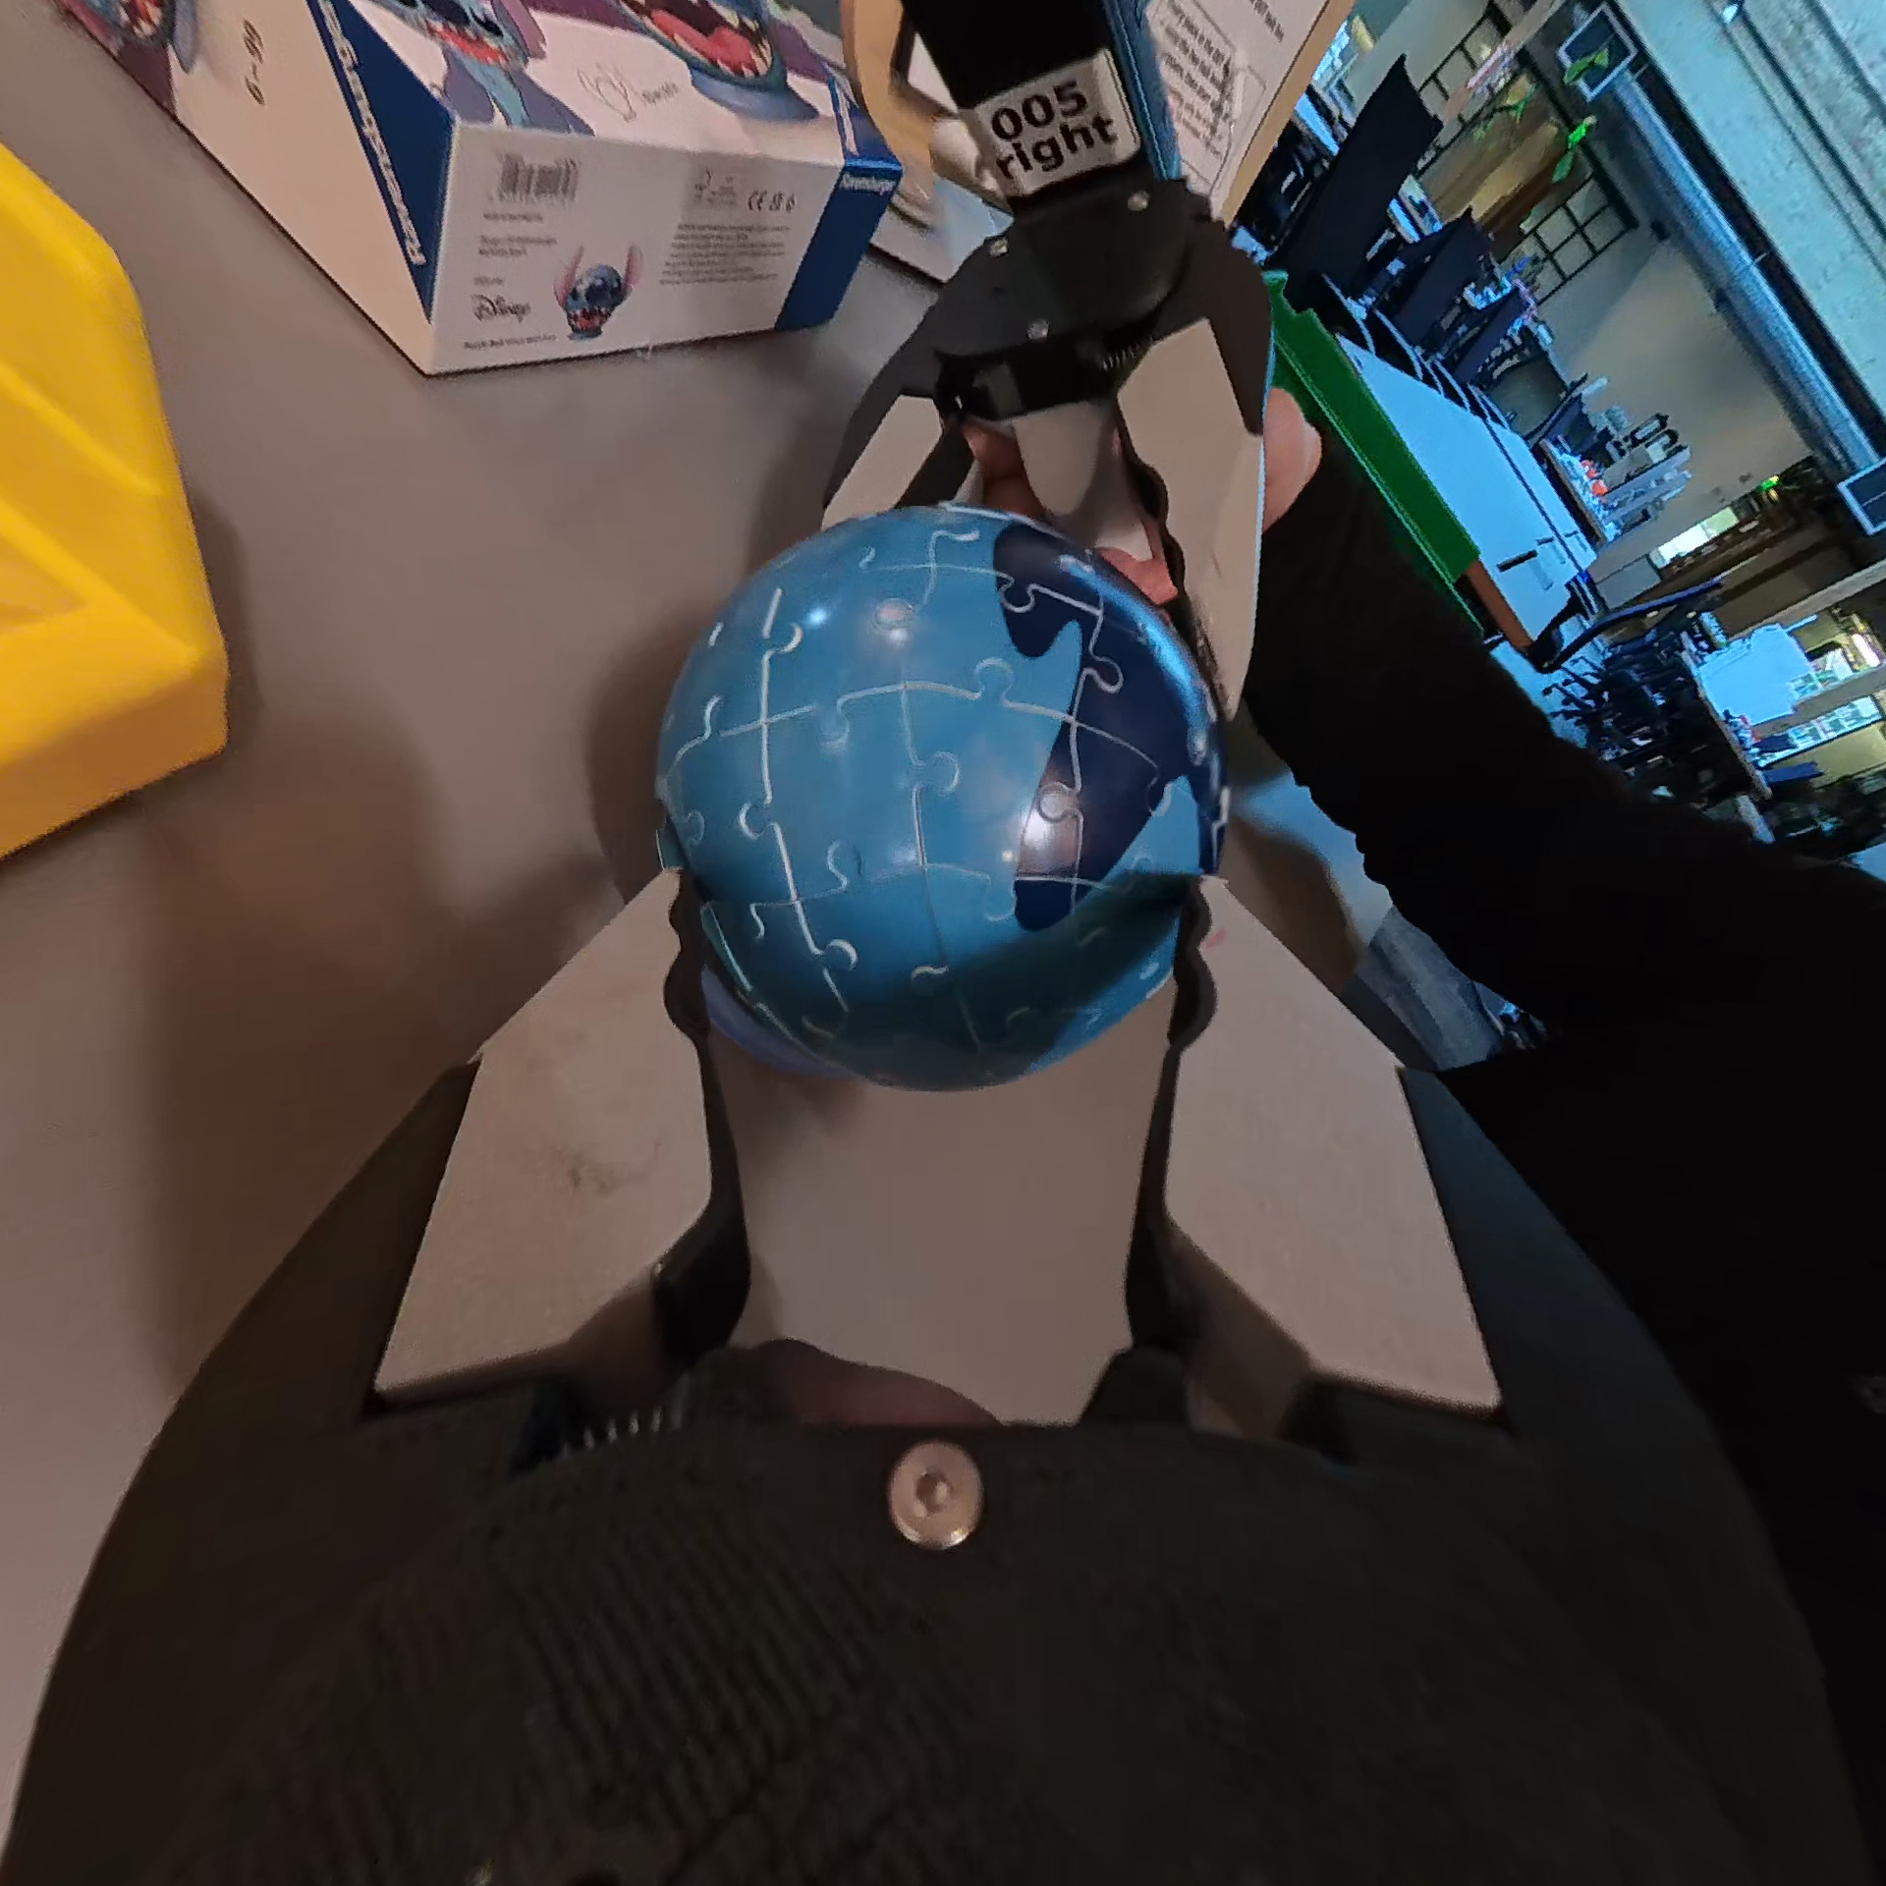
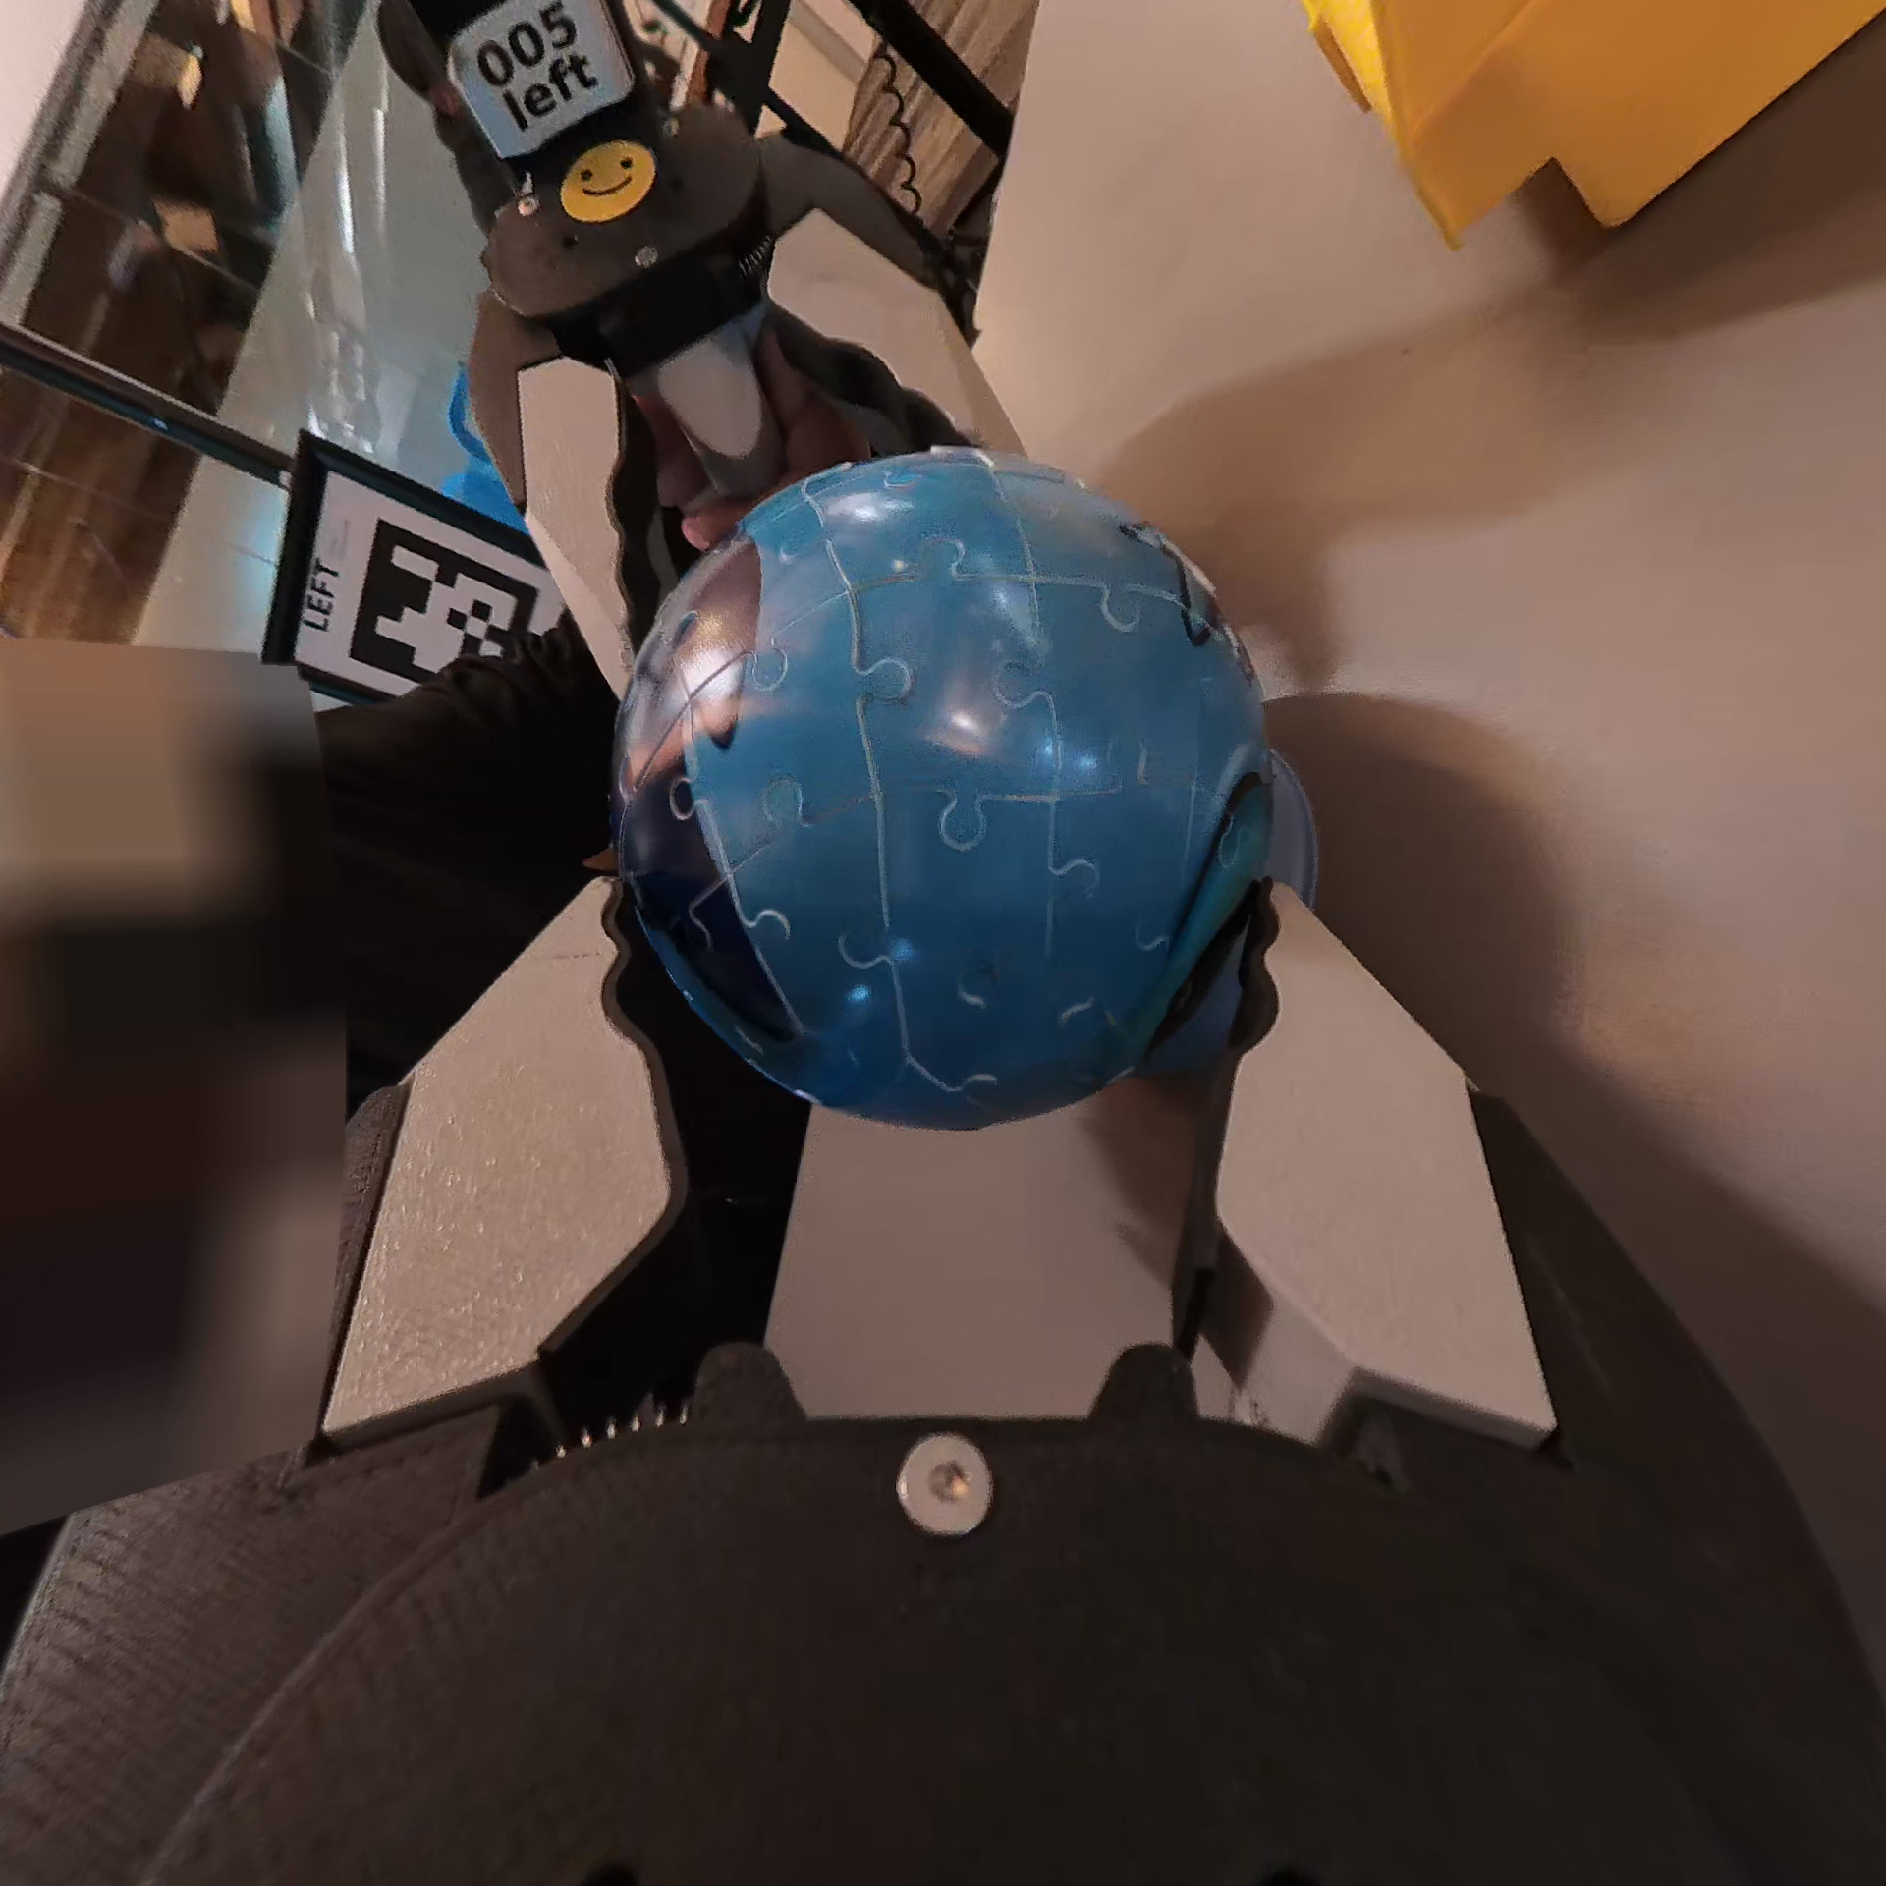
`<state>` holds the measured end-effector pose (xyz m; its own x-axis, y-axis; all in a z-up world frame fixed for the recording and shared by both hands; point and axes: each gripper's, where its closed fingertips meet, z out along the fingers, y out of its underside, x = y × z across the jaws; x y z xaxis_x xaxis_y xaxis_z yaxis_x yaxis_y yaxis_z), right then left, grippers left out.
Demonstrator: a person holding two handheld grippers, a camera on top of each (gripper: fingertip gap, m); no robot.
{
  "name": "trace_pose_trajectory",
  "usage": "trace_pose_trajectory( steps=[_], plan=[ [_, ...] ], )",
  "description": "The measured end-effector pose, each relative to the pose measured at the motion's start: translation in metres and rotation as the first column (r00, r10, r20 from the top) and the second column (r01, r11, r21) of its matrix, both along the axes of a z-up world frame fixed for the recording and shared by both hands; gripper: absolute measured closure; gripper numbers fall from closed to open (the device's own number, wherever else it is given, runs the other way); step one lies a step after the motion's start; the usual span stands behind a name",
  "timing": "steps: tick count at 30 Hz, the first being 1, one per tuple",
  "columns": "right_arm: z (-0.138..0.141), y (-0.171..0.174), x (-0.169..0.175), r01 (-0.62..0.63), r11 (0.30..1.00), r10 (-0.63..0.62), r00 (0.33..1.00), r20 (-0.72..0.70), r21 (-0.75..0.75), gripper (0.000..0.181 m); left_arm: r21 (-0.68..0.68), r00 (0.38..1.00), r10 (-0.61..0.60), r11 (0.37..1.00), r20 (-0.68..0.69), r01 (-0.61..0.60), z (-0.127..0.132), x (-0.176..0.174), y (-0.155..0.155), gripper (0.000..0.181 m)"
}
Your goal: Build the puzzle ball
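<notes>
The puzzle ball (image 1: pixel 919 776) is a glossy blue sphere of interlocked pieces with a dark blue patch on one side. It is held in the air above the grey table (image 1: pixel 408 714). My left gripper (image 1: pixel 939 919) is shut on its near half, one finger on each side. My right gripper (image 1: pixel 1061 572) reaches in from the far side and is shut on the same ball. In the right wrist view the ball (image 2: pixel 939 816) sits between my right gripper's (image 2: pixel 939 919) fingers, with the left gripper (image 2: pixel 816 541) opposite. A pale blue part (image 2: pixel 1291 827) sticks out by one finger.
A yellow bin (image 1: pixel 82 561) stands at the left of the table and also shows in the right wrist view (image 2: pixel 1531 102). The puzzle's box (image 1: pixel 612 204) lies at the back. A person's black sleeve (image 1: pixel 1480 765) is at the right. A black-and-white marker card (image 2: pixel 408 592) stands behind.
</notes>
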<state>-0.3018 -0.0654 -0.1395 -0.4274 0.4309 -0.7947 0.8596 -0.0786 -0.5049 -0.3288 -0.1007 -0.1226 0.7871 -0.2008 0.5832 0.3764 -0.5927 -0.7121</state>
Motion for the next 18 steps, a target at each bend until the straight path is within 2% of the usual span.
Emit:
trace_pose_trajectory(
  steps=[3, 7, 12, 18],
  plan=[
    [0.0, 0.001, -0.003, 0.014, 0.999, -0.013, 0.999, -0.031, 0.037, 0.065, 0.023, 1.0, -0.002, 1.0, -0.016, 0.003, 0.004, -0.004, 0.004, 0.091],
    [0.01, 0.006, -0.011, 0.071, 0.997, -0.07, 0.995, -0.074, 0.008, 0.068, 0.061, 1.0, -0.001, 0.998, -0.017, 0.002, 0.009, -0.007, 0.008, 0.098],
    [0.015, 0.011, -0.02, 0.119, 0.993, -0.12, 0.985, -0.122, -0.015, 0.082, 0.075, 1.0, -0.001, 0.997, 0.002, 0.001, 0.007, -0.007, 0.011, 0.093],
    [0.013, 0.018, -0.028, 0.157, 0.985, -0.163, 0.982, -0.098, -0.069, 0.074, 0.081, 0.999, 0.018, 0.996, 0.039, -0.021, 0.008, -0.013, 0.015, 0.091]
  ],
)
